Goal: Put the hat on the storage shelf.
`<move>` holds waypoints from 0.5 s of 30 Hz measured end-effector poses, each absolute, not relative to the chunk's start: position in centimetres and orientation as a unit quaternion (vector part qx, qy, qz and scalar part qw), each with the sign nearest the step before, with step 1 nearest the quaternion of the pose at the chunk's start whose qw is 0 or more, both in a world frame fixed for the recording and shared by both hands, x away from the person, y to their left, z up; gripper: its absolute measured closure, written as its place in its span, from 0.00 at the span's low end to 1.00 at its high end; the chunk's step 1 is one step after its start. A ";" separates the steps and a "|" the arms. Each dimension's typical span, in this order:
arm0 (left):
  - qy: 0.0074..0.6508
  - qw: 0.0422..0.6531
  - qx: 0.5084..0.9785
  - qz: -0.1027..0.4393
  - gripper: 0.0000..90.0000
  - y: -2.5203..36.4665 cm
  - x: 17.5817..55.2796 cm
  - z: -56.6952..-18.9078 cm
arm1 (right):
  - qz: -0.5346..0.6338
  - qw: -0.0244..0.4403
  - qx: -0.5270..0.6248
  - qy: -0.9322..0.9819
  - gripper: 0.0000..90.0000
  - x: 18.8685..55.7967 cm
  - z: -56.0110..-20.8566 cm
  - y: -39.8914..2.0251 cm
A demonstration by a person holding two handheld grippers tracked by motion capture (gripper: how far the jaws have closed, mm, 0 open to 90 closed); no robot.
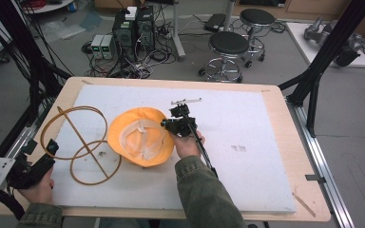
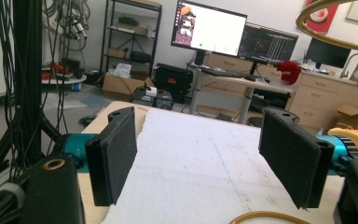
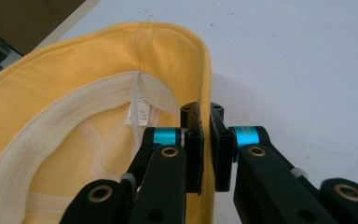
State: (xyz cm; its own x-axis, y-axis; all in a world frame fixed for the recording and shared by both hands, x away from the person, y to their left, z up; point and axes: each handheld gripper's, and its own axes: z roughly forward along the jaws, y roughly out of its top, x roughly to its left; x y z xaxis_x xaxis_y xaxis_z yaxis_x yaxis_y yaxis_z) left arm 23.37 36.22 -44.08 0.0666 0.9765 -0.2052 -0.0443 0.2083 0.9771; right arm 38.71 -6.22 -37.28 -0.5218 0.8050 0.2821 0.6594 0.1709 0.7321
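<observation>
A person seated at a wooden table (image 1: 275, 102) covered by a white foam board (image 1: 247, 123) is working a pair of handheld grippers. The right gripper (image 3: 206, 135) is clamping the brim of a yellow hat (image 1: 140, 135), its two black jaws pressed together with the yellow fabric pinched between them. In the right gripper view the hat (image 3: 70, 84) is lying upside down, its pale lining and a small white label facing up, and the jaws are biting the edge of the brim on the side nearest the bare board. Seen from above, the hat is sitting near the middle of the board, just right of a brown wire hat stand (image 1: 78, 137) made of two hoops joined by a straight rod; the hat's edge is lying right beside the hoops.

The left gripper (image 2: 205, 154) is resting at the near left corner of the table, its jaws standing wide apart with nothing between them, pointing across the board toward desks and monitors beyond. A curve of the brown stand is showing at the bottom of the left gripper view.
</observation>
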 end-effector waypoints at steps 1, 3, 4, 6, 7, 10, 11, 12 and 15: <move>0.521 0.577 0.448 0.442 0.31 36.2 23.4 -44.1 | 0.427 0.085 0.481 0.760 0.96 38.7 -37.3 -6.2; 0.521 0.577 0.447 0.442 0.31 36.2 23.4 -44.1 | 0.434 0.089 0.480 0.758 0.96 38.6 -37.2 -6.2; 0.521 0.577 0.448 0.442 0.31 36.2 23.4 -44.1 | 0.435 0.094 0.478 0.758 0.96 38.5 -37.2 -6.2; 0.522 0.577 0.448 0.441 0.31 36.2 23.4 -44.1 | 0.438 0.109 0.472 0.757 0.96 38.3 -37.1 -6.0; 0.521 0.576 0.449 0.441 0.31 36.3 23.4 -44.1 | 0.440 0.120 0.465 0.759 0.96 38.1 -37.0 -5.9; 0.522 0.577 0.447 0.442 0.31 36.3 23.4 -44.1 | 0.453 0.142 0.450 0.756 0.96 37.6 -36.6 -5.6; 0.522 0.577 0.447 0.442 0.31 36.3 23.4 -44.1 | 0.453 0.142 0.450 0.756 0.96 37.6 -36.6 -5.6; 0.521 0.578 0.447 0.442 0.31 36.2 23.4 -44.1 | 0.468 0.157 0.439 0.750 0.96 37.2 -36.2 -5.6; 0.521 0.577 0.449 0.441 0.31 36.2 23.4 -44.1 | 0.494 0.189 0.426 0.734 0.96 36.5 -35.5 -5.6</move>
